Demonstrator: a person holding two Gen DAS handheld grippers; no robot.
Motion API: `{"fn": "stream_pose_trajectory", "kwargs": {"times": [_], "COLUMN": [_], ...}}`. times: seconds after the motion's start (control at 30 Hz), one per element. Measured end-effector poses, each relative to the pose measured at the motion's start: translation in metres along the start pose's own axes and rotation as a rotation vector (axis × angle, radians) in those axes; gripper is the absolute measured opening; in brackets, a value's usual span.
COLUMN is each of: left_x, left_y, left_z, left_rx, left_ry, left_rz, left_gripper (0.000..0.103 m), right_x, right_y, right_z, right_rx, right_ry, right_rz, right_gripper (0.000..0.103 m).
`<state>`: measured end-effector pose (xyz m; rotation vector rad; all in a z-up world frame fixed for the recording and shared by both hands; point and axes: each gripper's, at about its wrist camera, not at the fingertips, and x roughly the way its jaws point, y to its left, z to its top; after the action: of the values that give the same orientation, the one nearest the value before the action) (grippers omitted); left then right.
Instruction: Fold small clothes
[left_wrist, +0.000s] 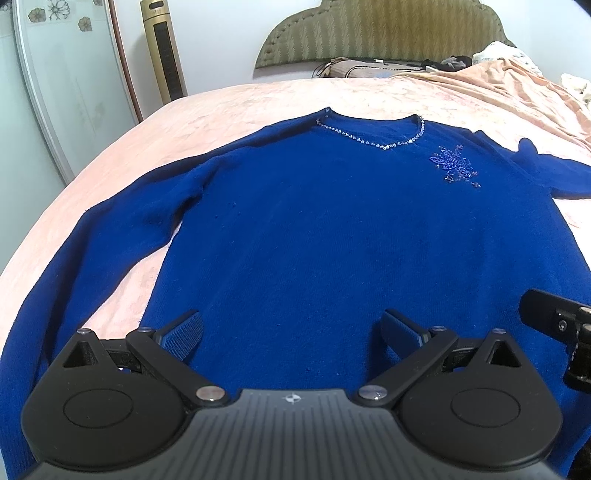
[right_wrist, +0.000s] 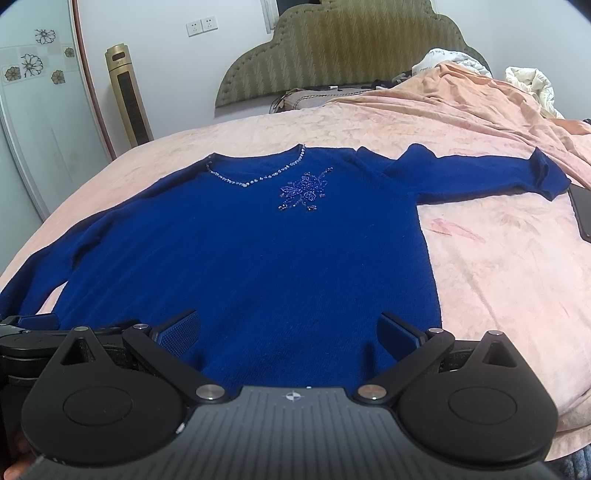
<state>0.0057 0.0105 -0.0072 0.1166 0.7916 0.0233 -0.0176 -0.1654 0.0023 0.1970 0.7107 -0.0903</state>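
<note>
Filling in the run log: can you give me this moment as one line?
stage: pre-fold | sweater: flat on bed, sleeves spread | left gripper: open over hem | right gripper: open over hem

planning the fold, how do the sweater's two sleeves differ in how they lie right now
The left sleeve angles down along the body toward the hem, fairly straight. The right sleeve stretches out sideways from the shoulder, with a fold bump near the shoulder and its cuff turned up by a dark flat object. Both lie flat on the pink bedspread, unfolded.
</note>
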Motion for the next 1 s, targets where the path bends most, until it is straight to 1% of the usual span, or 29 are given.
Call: {"fn": "stream_pose_trajectory", "kwargs": {"times": [0.4, 0.73, 0.87, 1.0], "left_x": [0.002, 0.005, -0.003, -0.020], "left_y": [0.000, -0.002, 0.001, 0.007], "left_z": [0.001, 0.006, 0.017, 0.045], "left_rx": [0.007, 0.006, 0.026, 0.038], "left_ry": [0.005, 0.008, -0.039, -0.148], "left_rz": [0.004, 0.014, 0.042, 0.099], "left_gripper": [0.103, 0.103, 0.103, 0.103], "right_x": [0.000, 0.000, -0.001, 0.000], "right_y": [0.001, -0.010, -0.018, -0.031], "right_z": [-0.001, 0.001, 0.004, 0.011], "right_rx": [0.005, 0.037, 0.056, 0.075], "right_ry": [0.000, -0.002, -0.014, -0.040], "right_rz": [0.001, 0.025, 0.050, 0.072], "right_gripper": [0.103, 0.103, 0.103, 0.103]}}
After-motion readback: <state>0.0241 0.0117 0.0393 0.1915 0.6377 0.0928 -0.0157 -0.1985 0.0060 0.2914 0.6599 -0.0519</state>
